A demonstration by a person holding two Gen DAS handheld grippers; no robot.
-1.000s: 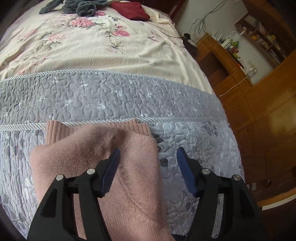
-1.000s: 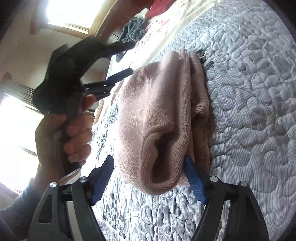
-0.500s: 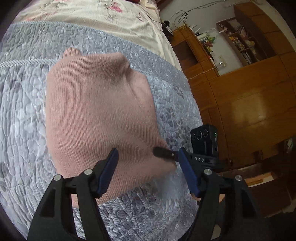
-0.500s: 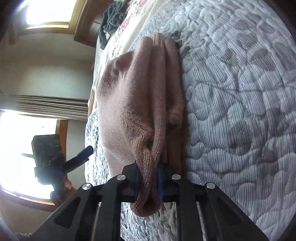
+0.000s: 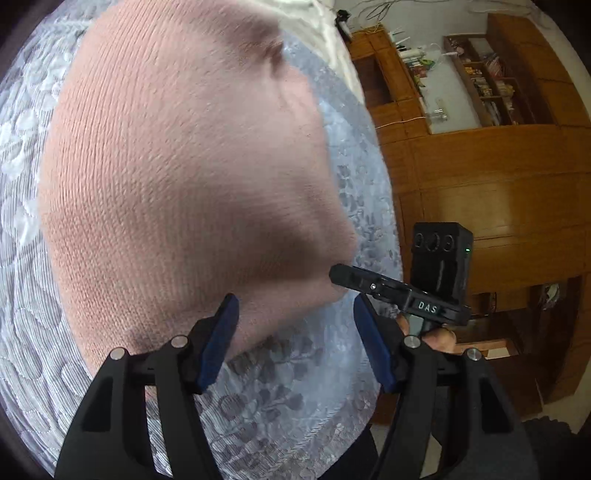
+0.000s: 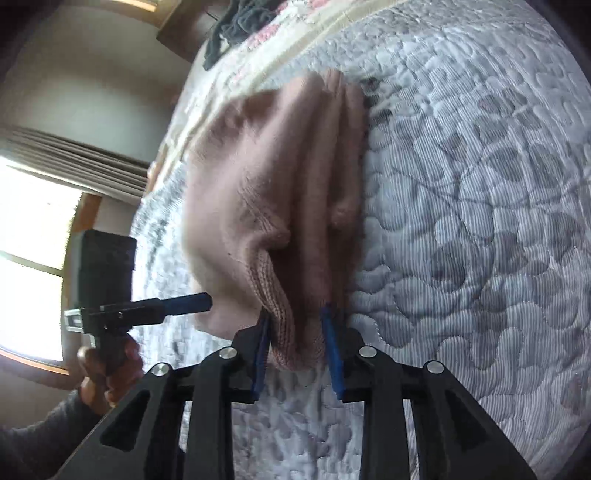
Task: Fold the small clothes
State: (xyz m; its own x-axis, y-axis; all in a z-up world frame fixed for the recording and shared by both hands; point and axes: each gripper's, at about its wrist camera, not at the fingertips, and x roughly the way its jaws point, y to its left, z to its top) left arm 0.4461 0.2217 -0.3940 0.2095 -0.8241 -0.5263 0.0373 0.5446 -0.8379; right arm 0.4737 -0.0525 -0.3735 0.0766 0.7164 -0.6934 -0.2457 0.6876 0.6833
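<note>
A pink knit garment [image 5: 184, 166] lies folded on the grey quilted bedspread [image 5: 280, 406]. My left gripper [image 5: 295, 306] hovers open over the garment's near edge, its blue pads holding nothing. In the right wrist view the garment [image 6: 277, 166] shows as stacked layers, and my right gripper [image 6: 295, 321] is shut on its thick ribbed corner, which fills the space between the pads. From the left wrist view one finger [image 5: 354, 277] of the right gripper touches that corner. The left gripper's fingers [image 6: 184, 304] point at the garment's side from the left.
Wooden cabinets [image 5: 480, 166] and cluttered shelves [image 5: 480, 74] stand past the bed's right edge. A dark clothes pile [image 6: 240, 22] lies at the far end of the bed. A bright window [image 6: 29, 221] is on the left, behind a hand [image 6: 107, 373] on the left gripper's handle.
My right gripper closed on the garment's corner and now stands slightly wider on it. The left gripper swung over and dropped closer to the garment, staying open.
</note>
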